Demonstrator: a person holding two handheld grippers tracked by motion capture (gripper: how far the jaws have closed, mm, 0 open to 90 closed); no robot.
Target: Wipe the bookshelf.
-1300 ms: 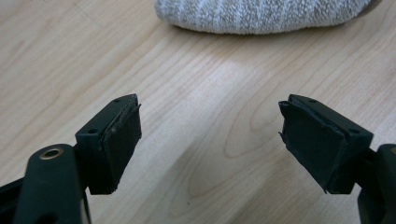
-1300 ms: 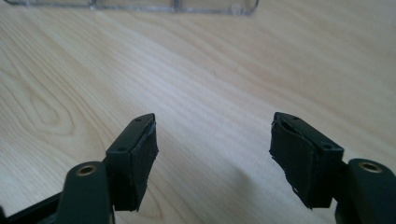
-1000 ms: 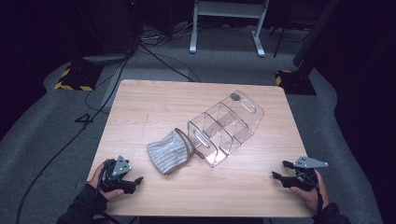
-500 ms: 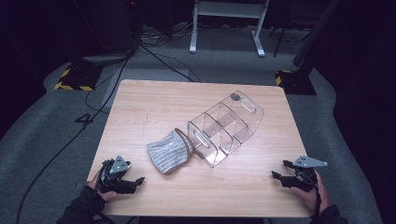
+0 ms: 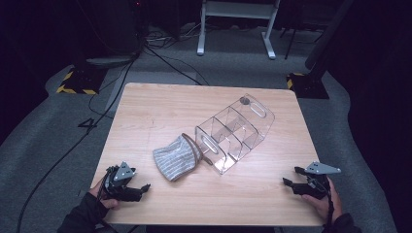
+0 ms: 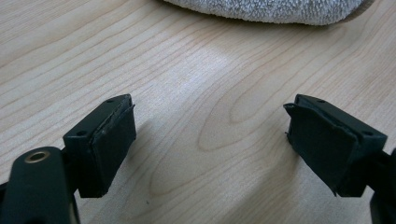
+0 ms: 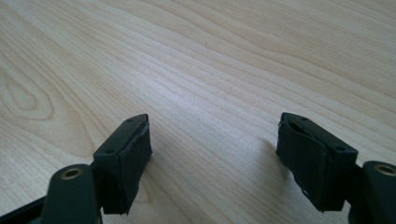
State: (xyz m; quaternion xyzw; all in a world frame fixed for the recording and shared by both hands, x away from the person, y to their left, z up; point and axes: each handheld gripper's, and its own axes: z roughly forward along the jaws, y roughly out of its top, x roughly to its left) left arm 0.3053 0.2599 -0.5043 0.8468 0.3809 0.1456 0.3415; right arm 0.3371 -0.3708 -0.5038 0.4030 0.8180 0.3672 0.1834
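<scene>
Black jaws of left gripper (image 6: pixel 210 140) spread wide, empty, near grey cloth (image 6: pixel 271 9), right gripper (image 7: pixel 212 158) likewise

The left tool (image 5: pixel 140 187) has slid slightly nearer the table edge (bottom-left).

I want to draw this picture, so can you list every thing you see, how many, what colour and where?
table: 1, light wood, centre.
organiser: 1, clear plastic with compartments, mid-table, lying slantwise.
cloth: 1, grey striped, touching the organiser's near-left end.
cables: several, black, on the grey floor behind.
stand: 1, white, on the floor at the back.
left claw: 1, black, open, near-left table corner.
right claw: 1, black, open, near-right corner.
hands: 2, holding the claws.
</scene>
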